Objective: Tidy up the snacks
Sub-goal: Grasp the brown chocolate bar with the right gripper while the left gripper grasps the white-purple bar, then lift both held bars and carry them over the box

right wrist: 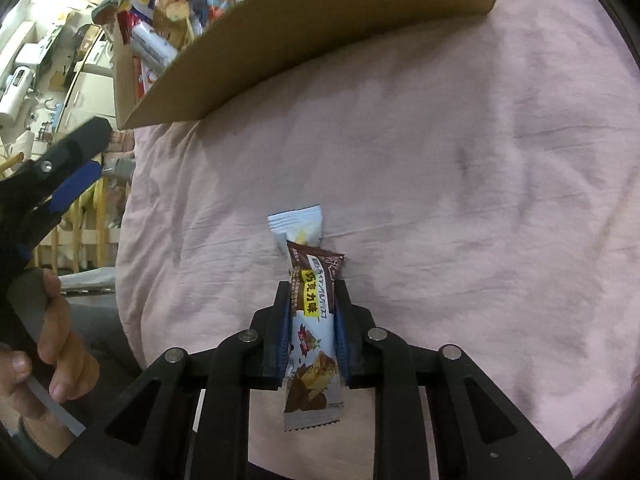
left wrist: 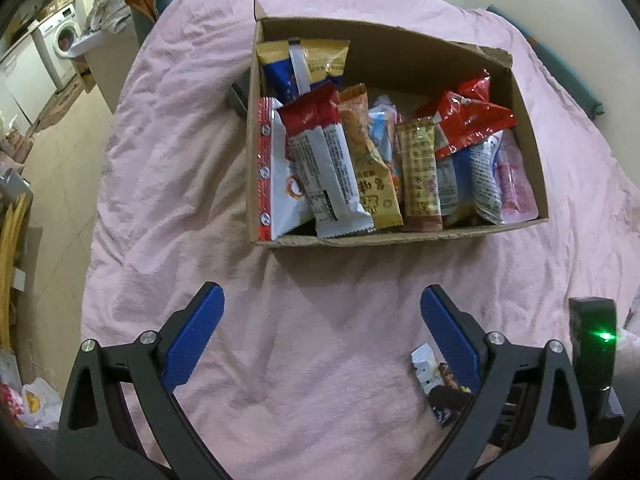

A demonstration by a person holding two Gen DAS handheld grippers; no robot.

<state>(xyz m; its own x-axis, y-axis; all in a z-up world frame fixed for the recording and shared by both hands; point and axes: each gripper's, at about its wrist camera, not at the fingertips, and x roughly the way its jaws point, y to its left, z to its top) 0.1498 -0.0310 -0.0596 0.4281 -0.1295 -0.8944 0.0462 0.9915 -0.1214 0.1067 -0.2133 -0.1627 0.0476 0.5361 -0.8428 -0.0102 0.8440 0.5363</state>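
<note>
A cardboard box [left wrist: 400,236] full of several snack packets stands on the pink bedsheet [left wrist: 180,160]; its side wall also shows in the right wrist view [right wrist: 304,48]. My left gripper [left wrist: 320,304] is open and empty, held in front of the box. My right gripper [right wrist: 311,292] is shut on a brown and white chocolate snack bar [right wrist: 316,320], held just above the sheet. A white packet [right wrist: 298,227] lies on the sheet under the bar's far end. In the left wrist view the snack bar [left wrist: 428,364] peeks out by the right finger.
The bed's left edge drops to the floor [left wrist: 68,152]. A washing machine [left wrist: 64,36] and cluttered counters stand far left. My left gripper and the hand holding it [right wrist: 60,184] show at the left of the right wrist view.
</note>
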